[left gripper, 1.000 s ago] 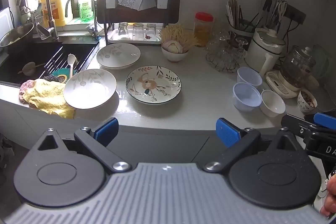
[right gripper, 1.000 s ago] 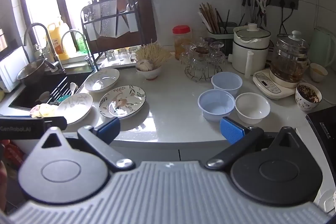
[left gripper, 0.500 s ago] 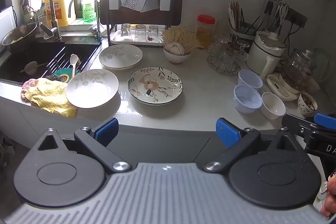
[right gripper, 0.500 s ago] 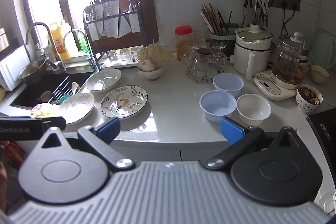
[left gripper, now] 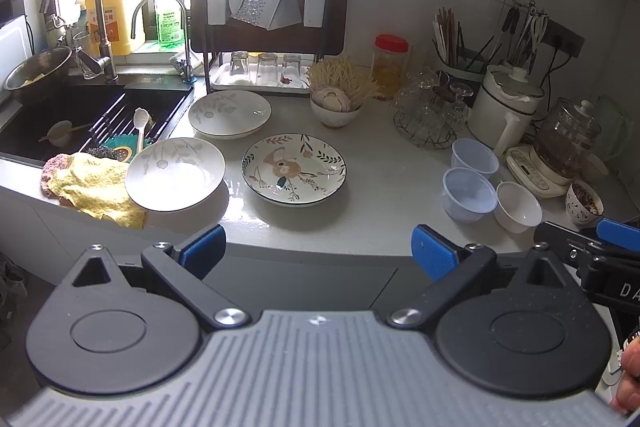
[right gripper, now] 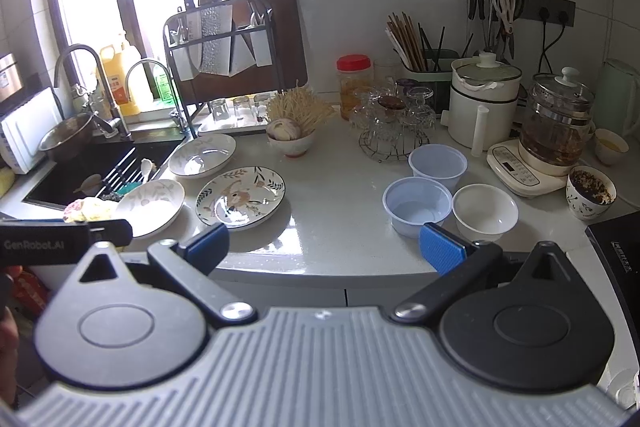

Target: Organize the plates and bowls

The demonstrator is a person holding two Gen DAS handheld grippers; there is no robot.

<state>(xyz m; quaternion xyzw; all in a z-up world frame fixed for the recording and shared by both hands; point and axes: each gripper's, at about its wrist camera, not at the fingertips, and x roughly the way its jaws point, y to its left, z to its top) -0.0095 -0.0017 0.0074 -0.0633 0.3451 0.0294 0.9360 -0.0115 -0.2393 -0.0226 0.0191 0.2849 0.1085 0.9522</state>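
Barely any change since a second ago: only a slight drift of both views toward the pale stone counter [left gripper: 380, 183], with no dish displaced. Still pre-contact, then; sorting probably not begun.

Left gripper [left gripper: 318, 250] spread wide, blue pads apart, grasping nothing, hovering short of the counter edge. Right gripper [right gripper: 325, 245] likewise released and empty.

Near the sink, well apart from the bowls: white leaf-printed deep plate [left gripper: 175, 173] at the front, rim overlapping the yellow cloth [left gripper: 94, 183]; a matching leaf-printed plate [left gripper: 229, 113] behind it; floral-patterned plate [left gripper: 294, 169] just beside both. None stacked.

Clustered to the right, upright, near the appliances: front pale-blue translucent plastic bowl [right gripper: 418, 205], rear pale-blue plastic bowl [right gripper: 438, 163], small white ceramic bowl [right gripper: 485, 211], the three close together, contact hard to judge.

Likely split: plates for the left, bowls for the right. Worth minding the front plate's tilt on the cloth.
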